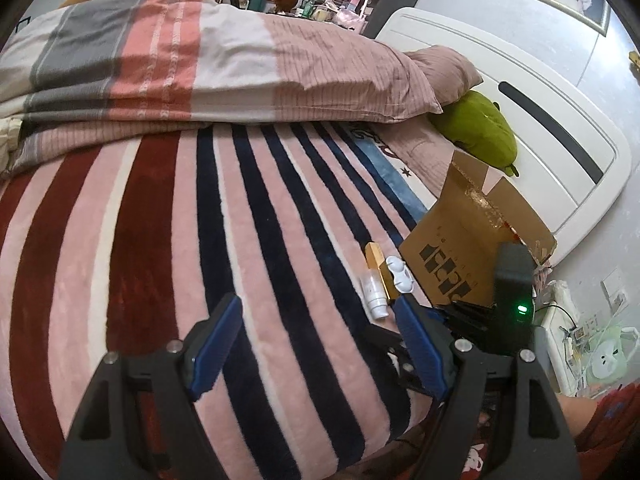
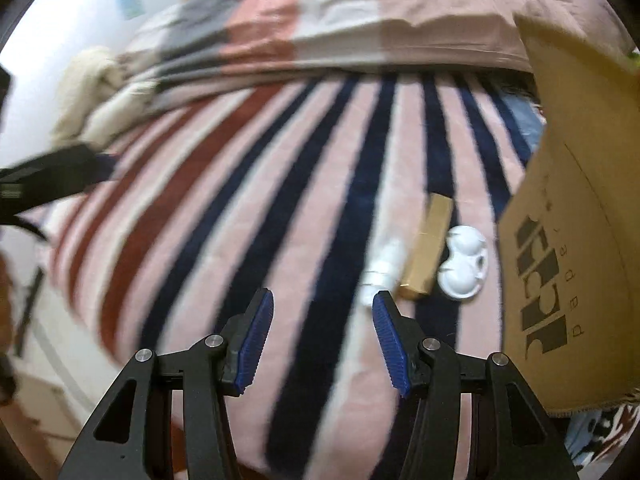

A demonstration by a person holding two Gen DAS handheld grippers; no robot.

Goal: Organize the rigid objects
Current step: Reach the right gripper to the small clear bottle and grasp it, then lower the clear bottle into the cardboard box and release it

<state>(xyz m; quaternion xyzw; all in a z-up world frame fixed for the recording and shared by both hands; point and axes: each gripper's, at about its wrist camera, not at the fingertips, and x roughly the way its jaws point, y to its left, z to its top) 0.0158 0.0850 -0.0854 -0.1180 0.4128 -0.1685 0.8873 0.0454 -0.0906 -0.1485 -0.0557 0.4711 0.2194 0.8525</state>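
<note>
Three small items lie side by side on the striped blanket [image 1: 200, 220]: a white bottle [image 1: 374, 294], a gold rectangular tube [image 1: 382, 270] and a white two-dome case [image 1: 398, 274]. They also show in the right wrist view: bottle [image 2: 380, 270], gold tube [image 2: 428, 250], case [image 2: 464, 264]. A cardboard box [image 1: 476, 240] stands just right of them, also in the right wrist view [image 2: 572, 240]. My left gripper [image 1: 320, 312] is open and empty, left of the items. My right gripper [image 2: 322, 304] is open and empty, just short of the bottle.
A folded striped duvet [image 1: 180, 68] and pillow [image 1: 440, 72] lie at the bed's far side. A green plush toy [image 1: 480, 128] rests by the white headboard [image 1: 540, 112]. The right gripper's body [image 1: 514, 300] sits by the box. A cluttered nightstand [image 1: 580, 344] is at right.
</note>
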